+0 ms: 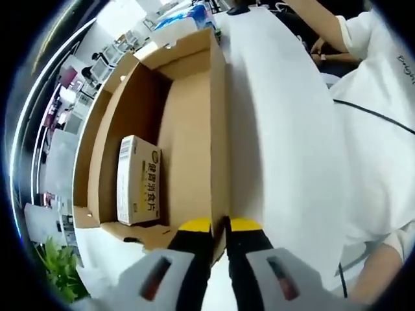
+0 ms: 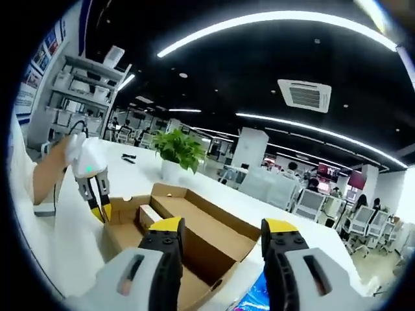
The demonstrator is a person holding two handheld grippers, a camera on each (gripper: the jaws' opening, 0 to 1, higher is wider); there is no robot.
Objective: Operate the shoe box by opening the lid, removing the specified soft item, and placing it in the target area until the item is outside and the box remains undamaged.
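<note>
**Lid open, item still inside — right gripper is the free one**

Left gripper [image 1: 219, 228]: my jaws are pressed together on the near edge of the shoe box [image 1: 194, 129] wall; the cardboard edge runs straight out between the yellow tips. I read that as a pinch on the wall, bracing the box. From the right gripper view I see the same thing: left gripper [image 2: 100, 208] clamped at the far-left corner of the box, a sleeve and hand behind it.

The item [image 1: 137, 181], a pale carton-shaped pack with printed text, lies on the box floor just ahead and left of my left jaws, against the near end wall. Its long axis runs away from me, parallel to the box's long walls. Can't judge softness from here.

Right gripper [image 2: 224, 232]: jaws spread wide, nothing between them, hovering above the open shoe box [image 2: 214, 233]. From this side the item [image 2: 150, 216] sits just ahead, a bit left of the left jaw tip, low in the box's far-left end near the left gripper.

Judgement: right does the pick, reaching forward-left and down, jaws across the pack's short width. Risk: clipping the box wall or the left gripper, both close to the pack.

Beyond the box: white table [image 1: 285, 129], potted plant [image 2: 176, 148].
</note>
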